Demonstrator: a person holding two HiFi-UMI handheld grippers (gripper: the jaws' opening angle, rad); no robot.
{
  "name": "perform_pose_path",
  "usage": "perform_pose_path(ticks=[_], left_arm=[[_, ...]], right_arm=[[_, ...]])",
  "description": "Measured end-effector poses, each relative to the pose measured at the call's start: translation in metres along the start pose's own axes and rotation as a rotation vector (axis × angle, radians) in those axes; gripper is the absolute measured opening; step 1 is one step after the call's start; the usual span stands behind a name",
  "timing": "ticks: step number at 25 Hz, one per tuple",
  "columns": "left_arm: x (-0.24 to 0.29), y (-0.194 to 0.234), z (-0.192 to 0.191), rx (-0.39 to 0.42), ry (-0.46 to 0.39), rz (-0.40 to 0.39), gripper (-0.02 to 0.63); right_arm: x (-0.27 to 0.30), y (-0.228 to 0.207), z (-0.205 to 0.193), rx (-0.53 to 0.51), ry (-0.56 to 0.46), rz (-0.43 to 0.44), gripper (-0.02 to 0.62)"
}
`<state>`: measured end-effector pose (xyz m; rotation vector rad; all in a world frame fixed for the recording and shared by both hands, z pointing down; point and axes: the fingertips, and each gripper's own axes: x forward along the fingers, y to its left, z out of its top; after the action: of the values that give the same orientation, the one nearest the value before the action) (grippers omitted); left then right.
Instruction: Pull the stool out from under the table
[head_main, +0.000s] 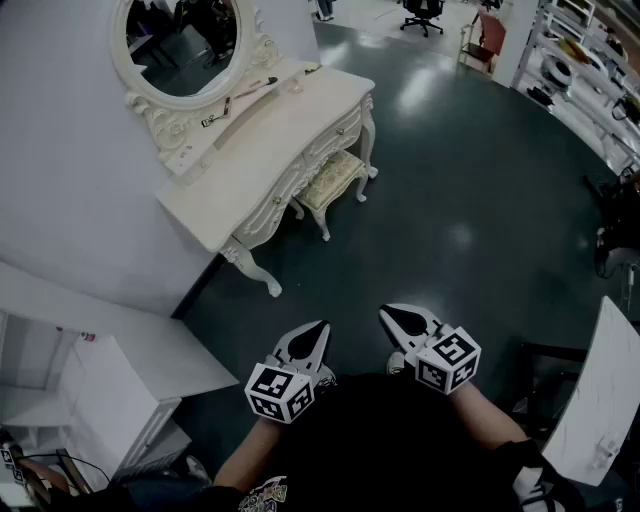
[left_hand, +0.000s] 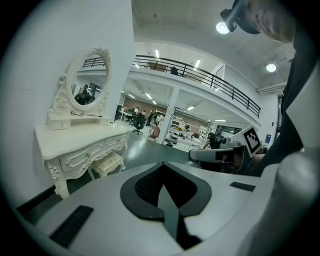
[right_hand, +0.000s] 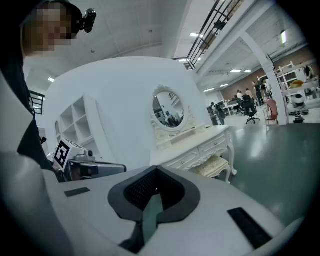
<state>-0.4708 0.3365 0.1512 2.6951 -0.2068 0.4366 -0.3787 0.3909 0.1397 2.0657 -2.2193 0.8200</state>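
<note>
Nothing of the task is done yet, as far as we can judge. The stool (head_main: 334, 180) sits tucked under the front edge of the white desk (head_main: 262, 135), with only the outer part of its seat and its outer legs showing from the head view. The desk stands against the wall with an oval mirror (head_main: 181, 40) on top.

Both tools are well apart from the stool, held close to the person's body over the dark floor (head_main: 470, 200). The left gripper (head_main: 317, 331) has its fingers (left_hand: 142, 192) pressed together with nothing between them. The right gripper (head_main: 392, 318) is the same, its fingers (right_hand: 135, 192) closed and empty. Both point slightly downward, roughly toward the desk.

The whole job is left, in our reading: walk up to the desk, open one or both grippers, take hold of the stool and draw it clear onto the open floor.

The stool is small and matches the desk, with cream-white curved legs, a carved frame and a padded seat in pale patterned fabric. It stands upright, and the seat rim or a leg looks to us like the likeliest place to grip.
</note>
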Motion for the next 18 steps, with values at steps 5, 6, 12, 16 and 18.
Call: perform_pose_path(ticks=[5,6,12,16,18], left_arm=[[0.0002,0.0010,0.0014,0.002,0.000,-0.005,0.005],[0.0002,0.0008,0.0011,0.003,0.000,-0.006,0.005],[-0.0016,-0.0039,-0.0028,0.006,0.001,-0.006,0.005],[-0.0029,-0.0048,-0.0039,0.005,0.002,-0.006,0.005],[-0.0035,-0.0053,-0.0044,0.004,0.002,-0.005,0.005]], right_arm=[[0.0014,0.0006,0.0016,-0.002,-0.002,-0.003,0.026],[0.0013,0.0007,0.0013,-0.003,-0.003,-0.004,0.026],[-0.0034,0.0013,-0.0016,0.009,-0.017,-0.003,0.026],[-0.0063,0.0022,0.0034,0.036,-0.057,0.013,0.026],[-0.0068,0.0024,0.0034,0.037,-0.056,0.013,0.026]])
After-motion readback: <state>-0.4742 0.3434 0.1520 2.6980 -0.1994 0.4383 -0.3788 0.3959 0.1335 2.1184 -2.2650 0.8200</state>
